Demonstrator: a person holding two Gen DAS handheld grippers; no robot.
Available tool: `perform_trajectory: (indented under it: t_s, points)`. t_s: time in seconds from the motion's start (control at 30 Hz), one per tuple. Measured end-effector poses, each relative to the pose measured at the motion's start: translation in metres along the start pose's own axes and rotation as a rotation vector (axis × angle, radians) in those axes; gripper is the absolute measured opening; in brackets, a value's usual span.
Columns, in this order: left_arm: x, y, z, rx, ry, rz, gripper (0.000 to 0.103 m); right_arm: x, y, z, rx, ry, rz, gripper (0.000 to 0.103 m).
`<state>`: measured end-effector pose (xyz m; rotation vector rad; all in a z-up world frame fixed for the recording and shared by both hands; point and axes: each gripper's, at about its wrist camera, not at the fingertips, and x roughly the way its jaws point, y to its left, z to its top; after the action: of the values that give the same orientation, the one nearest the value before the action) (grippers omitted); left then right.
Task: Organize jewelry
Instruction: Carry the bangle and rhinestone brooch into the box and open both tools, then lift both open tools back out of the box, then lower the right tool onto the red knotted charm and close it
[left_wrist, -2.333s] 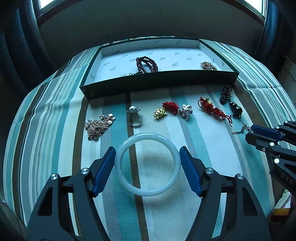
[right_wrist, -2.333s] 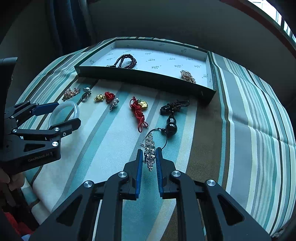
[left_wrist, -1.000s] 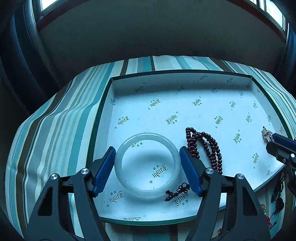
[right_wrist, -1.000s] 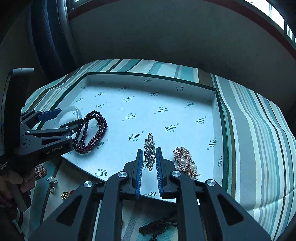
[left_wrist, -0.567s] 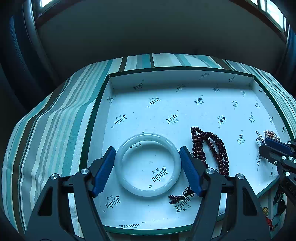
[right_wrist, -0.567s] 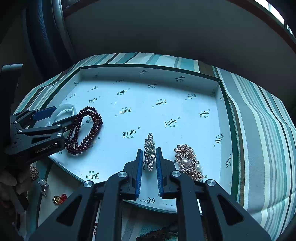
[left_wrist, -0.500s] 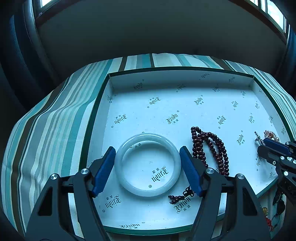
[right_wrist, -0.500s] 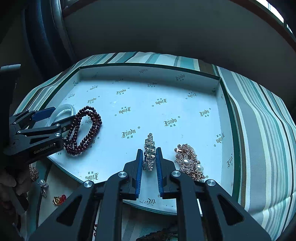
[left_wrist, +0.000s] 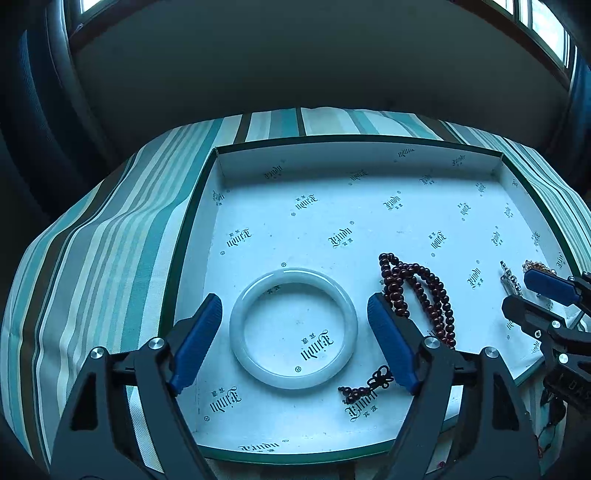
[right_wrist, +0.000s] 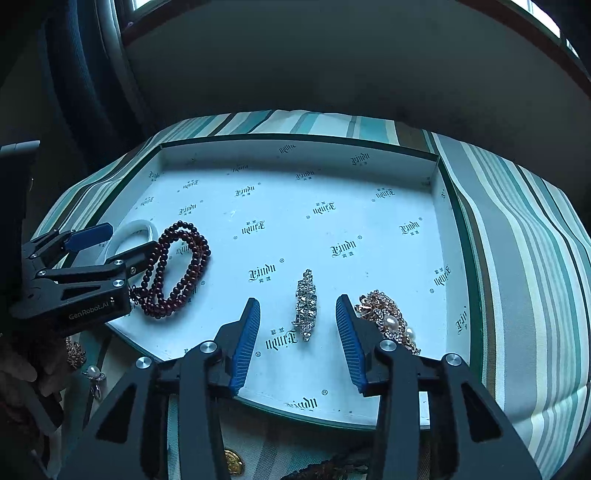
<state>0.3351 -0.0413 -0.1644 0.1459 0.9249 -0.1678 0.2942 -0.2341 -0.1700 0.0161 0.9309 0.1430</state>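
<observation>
A shallow box (left_wrist: 207, 184) lined with white printed paper sits on a striped cloth. My left gripper (left_wrist: 293, 343) is open, and the white jade bangle (left_wrist: 293, 326) lies flat on the box floor between its fingers, with gaps on both sides. A dark red bead bracelet (left_wrist: 417, 295) lies just right of it. My right gripper (right_wrist: 297, 341) is open over the box's near right part, and a silver crystal piece (right_wrist: 306, 302) lies on the paper between its fingers. A gold pearl brooch (right_wrist: 386, 319) lies against the right finger.
The box's green rim (right_wrist: 461, 229) runs close on the right. Outside the near rim on the striped cloth (right_wrist: 517, 258) lie a pearl ring (right_wrist: 94, 374), a gold charm (right_wrist: 232, 461) and a gold cluster (right_wrist: 75, 354). The left gripper shows in the right wrist view (right_wrist: 122, 240).
Both grippers have opened. The bangle and the silver crystal piece, held half a second ago, now lie released on the box floor. Before that, both were carried from the cloth into the box.
</observation>
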Motion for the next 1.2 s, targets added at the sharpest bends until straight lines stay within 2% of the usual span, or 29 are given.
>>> perform_trajectory:
  t_s: [0.3,0.6,0.93,1.1,1.2]
  points:
    - [-0.031,-0.001,-0.002,-0.006,-0.031,-0.004,0.083,-0.043,0.001,-0.002,-0.004,-0.057,-0.004,0.043]
    - [-0.076,-0.007,-0.026,-0.023,-0.041,-0.010,0.083,-0.079,0.014,-0.032,-0.026,-0.044,0.005,0.043]
    - [-0.107,-0.012,-0.075,0.002,-0.025,0.018,0.083,-0.080,0.031,-0.078,-0.044,0.039,0.028,0.043]
    - [-0.109,-0.007,-0.095,-0.013,0.018,0.024,0.083,-0.073,0.037,-0.088,-0.051,0.069,0.041,0.042]
    - [-0.109,-0.004,-0.102,-0.018,0.031,0.027,0.083,-0.068,0.040,-0.089,-0.058,0.081,0.046,0.038]
